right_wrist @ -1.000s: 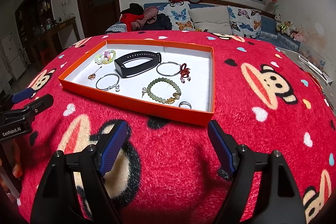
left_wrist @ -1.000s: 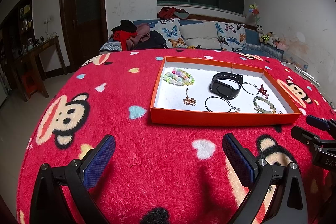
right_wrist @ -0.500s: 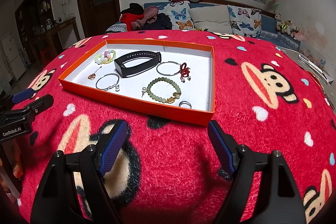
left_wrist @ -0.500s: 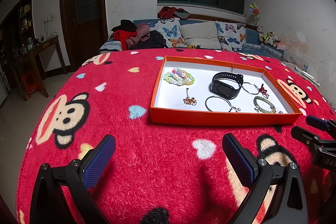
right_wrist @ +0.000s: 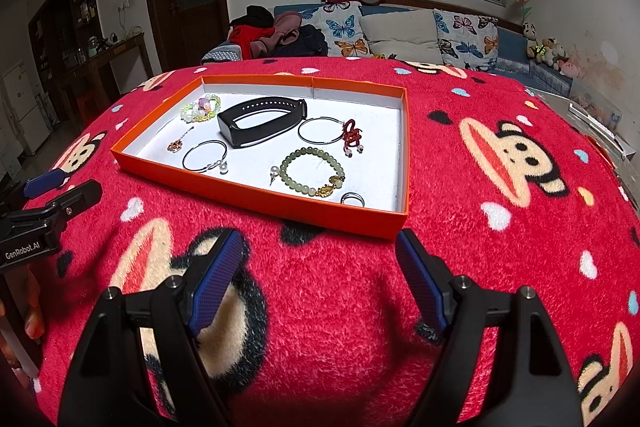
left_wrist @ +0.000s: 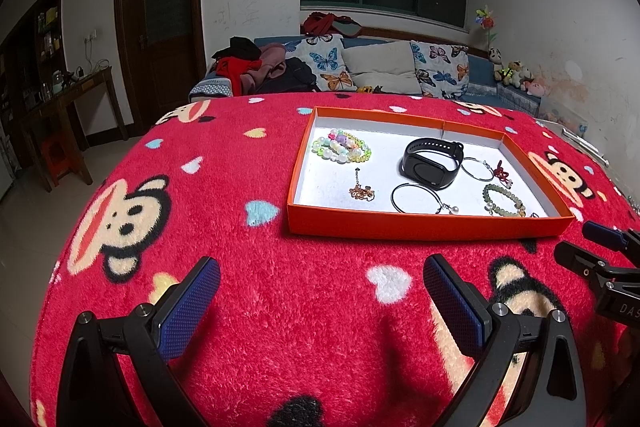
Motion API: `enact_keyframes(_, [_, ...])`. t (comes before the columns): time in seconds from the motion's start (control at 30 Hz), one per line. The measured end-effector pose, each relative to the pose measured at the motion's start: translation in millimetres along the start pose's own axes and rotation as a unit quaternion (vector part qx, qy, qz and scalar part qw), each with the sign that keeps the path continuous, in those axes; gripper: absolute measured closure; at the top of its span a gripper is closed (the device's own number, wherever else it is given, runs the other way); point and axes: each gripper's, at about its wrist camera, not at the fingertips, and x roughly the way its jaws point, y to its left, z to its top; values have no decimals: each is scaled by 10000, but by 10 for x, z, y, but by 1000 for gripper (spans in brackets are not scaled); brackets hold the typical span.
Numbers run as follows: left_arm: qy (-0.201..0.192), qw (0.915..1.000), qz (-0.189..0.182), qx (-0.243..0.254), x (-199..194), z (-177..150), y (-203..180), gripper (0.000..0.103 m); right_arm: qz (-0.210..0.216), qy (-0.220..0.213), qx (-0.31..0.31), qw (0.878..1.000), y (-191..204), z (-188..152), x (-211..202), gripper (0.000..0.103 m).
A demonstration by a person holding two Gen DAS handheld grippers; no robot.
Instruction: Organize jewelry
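Observation:
An orange tray (left_wrist: 420,225) (right_wrist: 256,191) with a white floor lies on the red blanket. In it lie a pastel bead bracelet (left_wrist: 341,148) (right_wrist: 201,109), a black wristband (left_wrist: 432,163) (right_wrist: 262,121), a gold pendant (left_wrist: 361,191) (right_wrist: 176,145), two thin silver bangles (left_wrist: 416,198) (right_wrist: 205,155), a red knot charm (right_wrist: 352,137), a green bead bracelet (left_wrist: 503,201) (right_wrist: 312,171) and a silver ring (right_wrist: 353,199). My left gripper (left_wrist: 320,301) is open and empty, short of the tray's near wall. My right gripper (right_wrist: 318,271) is open and empty near the tray's near right corner.
The red monkey-print blanket (left_wrist: 224,187) covers the whole table. A sofa with butterfly cushions and clothes (left_wrist: 360,67) stands behind it. A wooden side table (left_wrist: 68,99) and a door (left_wrist: 164,39) are at the far left.

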Motion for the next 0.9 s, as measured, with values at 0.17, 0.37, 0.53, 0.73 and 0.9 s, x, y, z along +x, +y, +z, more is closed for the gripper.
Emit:
enact_keyframes(0.17, [-1,10000,2,10,0,3,0,0,2,7,3,10000,1,-1,3,23])
enact_keyframes(0.37, [22,10000,-2,15,17,-9,4,0,5,-4,8,10000,3,-1,3,23])
enact_keyframes(0.53, [43,10000,2,15,32,-19,-4,0,4,1,4,10000,-2,2,1,23])
enact_keyframes(0.73, [42,10000,10,19,39,-21,-7,0,1,1,4,10000,0,1,1,23])
enact_keyframes(0.9, [17,10000,-8,15,39,-22,-10,0,4,4,8,10000,-5,3,1,23])
